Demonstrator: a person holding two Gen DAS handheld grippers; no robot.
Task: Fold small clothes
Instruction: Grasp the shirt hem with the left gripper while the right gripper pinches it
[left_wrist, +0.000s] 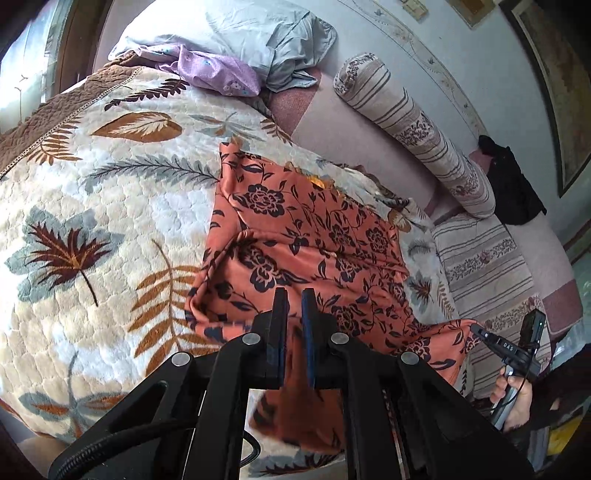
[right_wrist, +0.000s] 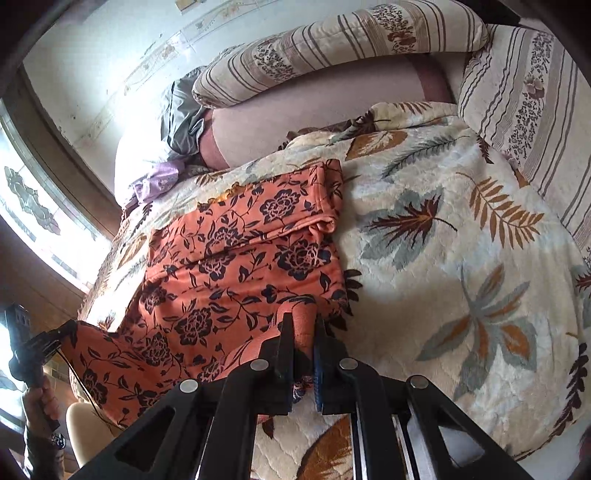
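Orange floral garment (left_wrist: 310, 236) on leaf-patterned quilt (left_wrist: 92, 229), near hem pinched in left claw (left_wrist: 293, 295).

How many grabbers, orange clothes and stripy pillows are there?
Grabbers: 2 (left, right)
Orange floral cloth: 1
Striped pillows: 2 (long bolster, flat one)
Total: 5
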